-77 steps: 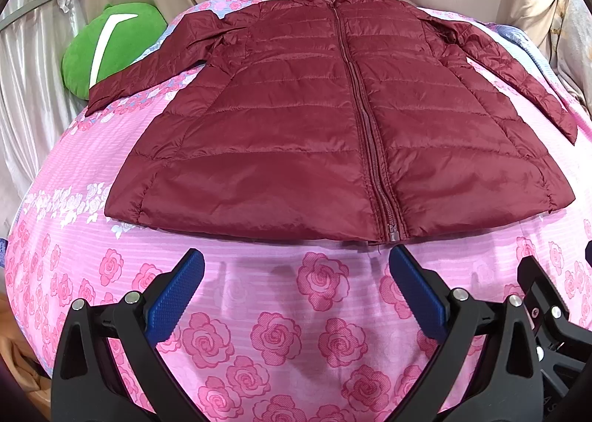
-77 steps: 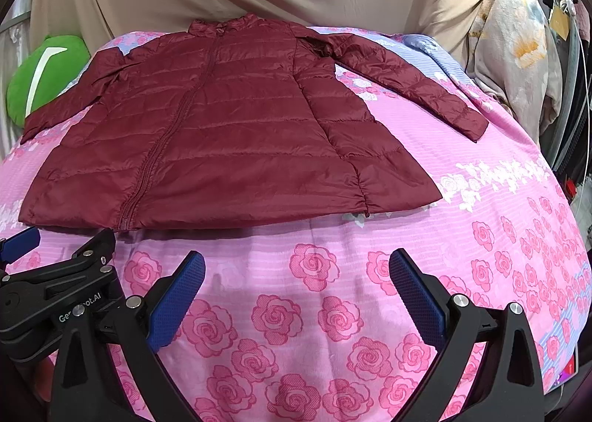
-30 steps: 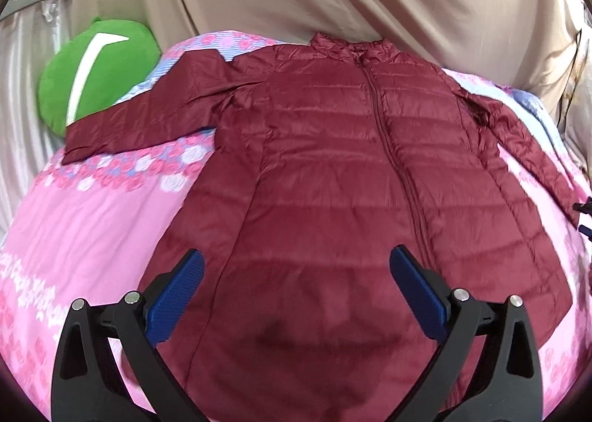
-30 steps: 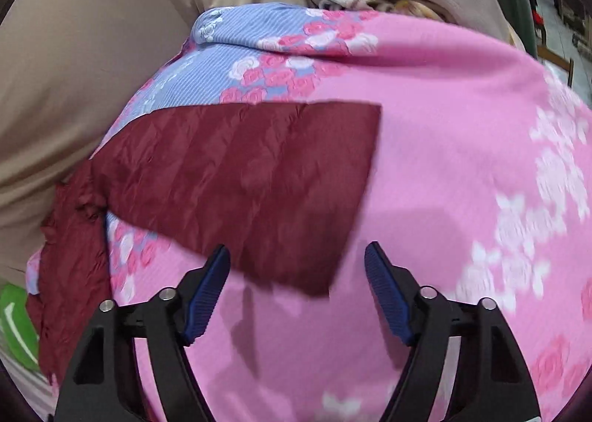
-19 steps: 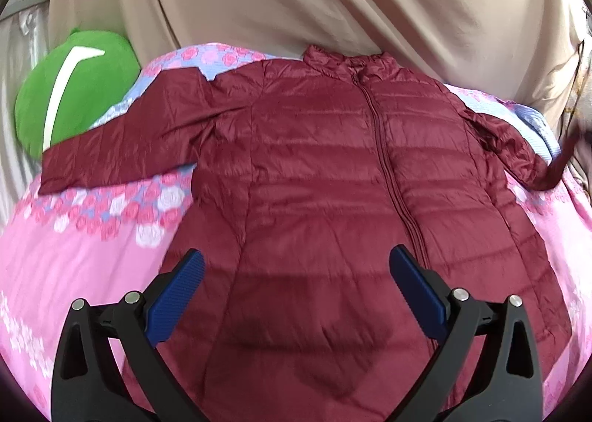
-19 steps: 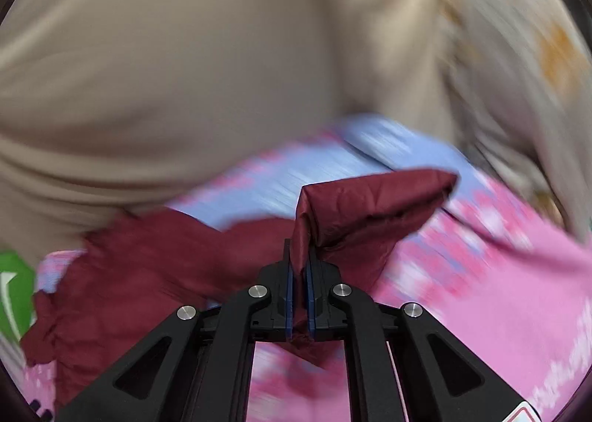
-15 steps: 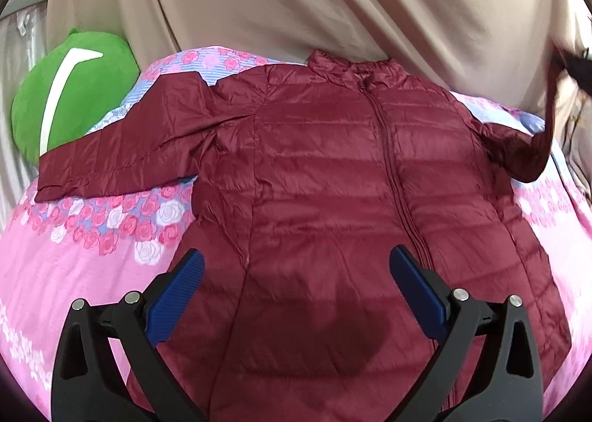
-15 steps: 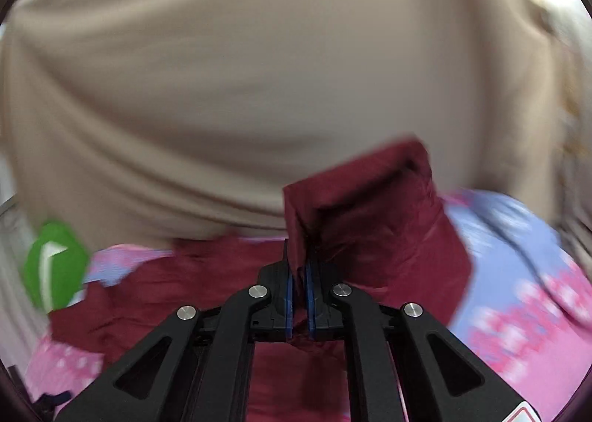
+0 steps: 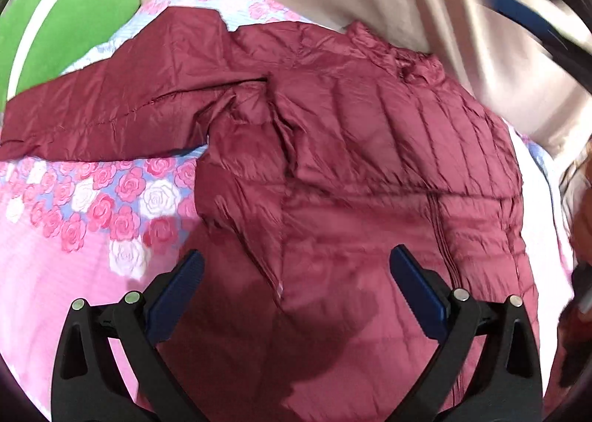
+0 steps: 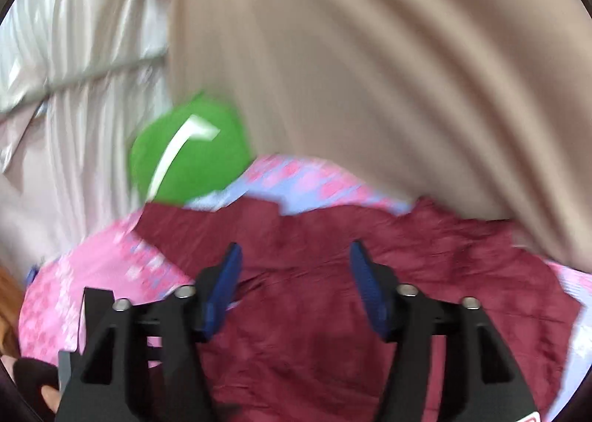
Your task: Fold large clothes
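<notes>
1. A beige curtain [image 10: 370, 70] hangs across the far side of the scene, with a shiny white drape [image 10: 66, 52] to its left.
2. A pink bedspread [image 9: 55, 255] printed with roses, with a pale blue band toward the far end, covers the bed.
3. The maroon jacket [image 9: 370, 181] lies front up on the bedspread, zip closed. Its long axis runs near to far: the collar points at the curtain and the hem end comes toward the cameras and passes under the left gripper. In the left wrist view the zip tilts slightly to the right as it goes away.
4. Its left sleeve [image 9: 111, 107] stretches out flat to the left, across the rose print, the cuff end near the left edge of the view.
5. A second layer of the same fabric lies across the jacket's chest; its near edge makes a crosswise line. It is too blurred to say more.
6. A green cushion [image 10: 188, 151] with a white curved mark sits at the far left, just beyond the sleeve.
7. The left gripper [image 9: 296, 281] hangs over the jacket's lower body, jaws spread wide, nothing between the blue pads.
8. The right gripper [image 10: 294, 274], above the jacket, has just been opening; its pads stand apart, gripping nothing.
</notes>
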